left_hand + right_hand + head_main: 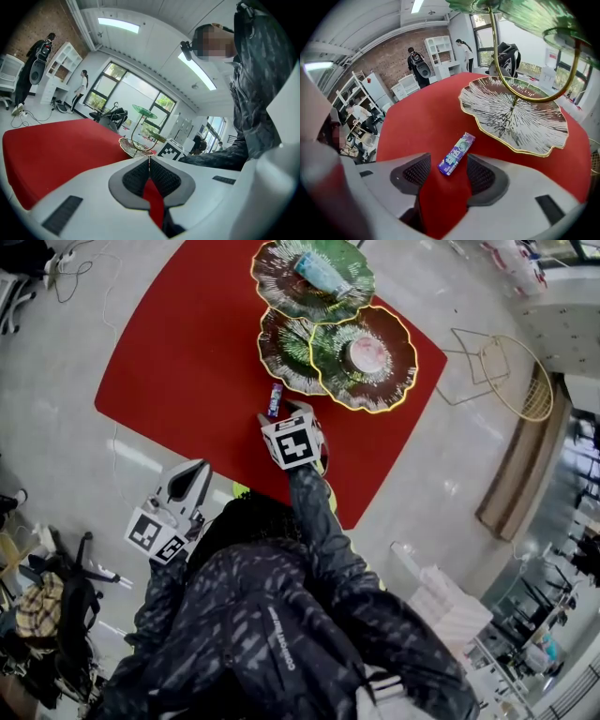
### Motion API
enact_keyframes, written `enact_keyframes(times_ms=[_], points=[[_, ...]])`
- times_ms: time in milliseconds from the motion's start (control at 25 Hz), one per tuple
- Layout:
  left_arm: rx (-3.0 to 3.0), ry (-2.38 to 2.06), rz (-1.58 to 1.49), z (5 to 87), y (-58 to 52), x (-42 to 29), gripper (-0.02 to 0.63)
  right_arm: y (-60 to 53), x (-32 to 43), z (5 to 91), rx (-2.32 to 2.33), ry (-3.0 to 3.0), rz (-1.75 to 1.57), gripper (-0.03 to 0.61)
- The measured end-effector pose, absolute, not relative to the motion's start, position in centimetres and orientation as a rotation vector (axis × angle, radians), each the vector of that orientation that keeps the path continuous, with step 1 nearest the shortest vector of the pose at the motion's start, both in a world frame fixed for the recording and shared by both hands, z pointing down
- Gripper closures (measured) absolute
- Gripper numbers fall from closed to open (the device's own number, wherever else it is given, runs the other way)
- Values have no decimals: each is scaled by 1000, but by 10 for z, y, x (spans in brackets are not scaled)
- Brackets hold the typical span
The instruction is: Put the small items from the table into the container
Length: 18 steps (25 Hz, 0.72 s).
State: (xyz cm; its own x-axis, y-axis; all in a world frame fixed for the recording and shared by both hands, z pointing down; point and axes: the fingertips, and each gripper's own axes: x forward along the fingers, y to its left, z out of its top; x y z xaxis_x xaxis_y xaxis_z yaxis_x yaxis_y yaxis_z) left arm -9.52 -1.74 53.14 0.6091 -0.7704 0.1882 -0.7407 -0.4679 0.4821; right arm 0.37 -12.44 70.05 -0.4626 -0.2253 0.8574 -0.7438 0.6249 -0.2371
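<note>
**A:** Head view first. What's closest?

**B:** The person's dark patterned jacket (281,634), filling the bottom of the picture. Past it, the left gripper (199,470) hangs just off the near edge of the red bench (178,352), over the floor (75,474). The right gripper (270,418) is over the bench, its tips just beside a purple gum pack (275,399) that lies flat on the red top.

**A:** And the container?

**B:** A tiered stand of leaf-shaped plates (281,351), just beyond the pack. Its top plate carries a teal tube-like item (323,273), and a lower one carries a round pinkish item (366,354).

**A:** The left gripper view?

**B:** Its jaws are pressed together, pad against pad, with nothing between them. It looks across the bench towards the stand.

**A:** And the right gripper view?

**B:** The jaws stand wide apart. The gum pack (456,153) lies slanted on the bench with its near end in the gap between their tips. Neither pad presses on it. The lowest plate (520,117) sits just past the pack's far end, with a strip of red showing between them.
</note>
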Motion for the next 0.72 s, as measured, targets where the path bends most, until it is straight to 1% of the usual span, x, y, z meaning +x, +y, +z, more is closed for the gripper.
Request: enact_keyframes(times_ms=[80,240,520,720], points=[[2308,-1187,-76,532,-20,-95,601,-125,5,704,759,-1979,748,343],[2303,-1185,-70,533,-25,-98,601,-130,11,707,760,-1940,607,401],[2293,-1192,-65,537,-26,-98,601,-131,11,708,746,-1945,578,410],[2297,-1191,-70,532,-25,-94,601,-132,17,707,747,-1942,605,457]])
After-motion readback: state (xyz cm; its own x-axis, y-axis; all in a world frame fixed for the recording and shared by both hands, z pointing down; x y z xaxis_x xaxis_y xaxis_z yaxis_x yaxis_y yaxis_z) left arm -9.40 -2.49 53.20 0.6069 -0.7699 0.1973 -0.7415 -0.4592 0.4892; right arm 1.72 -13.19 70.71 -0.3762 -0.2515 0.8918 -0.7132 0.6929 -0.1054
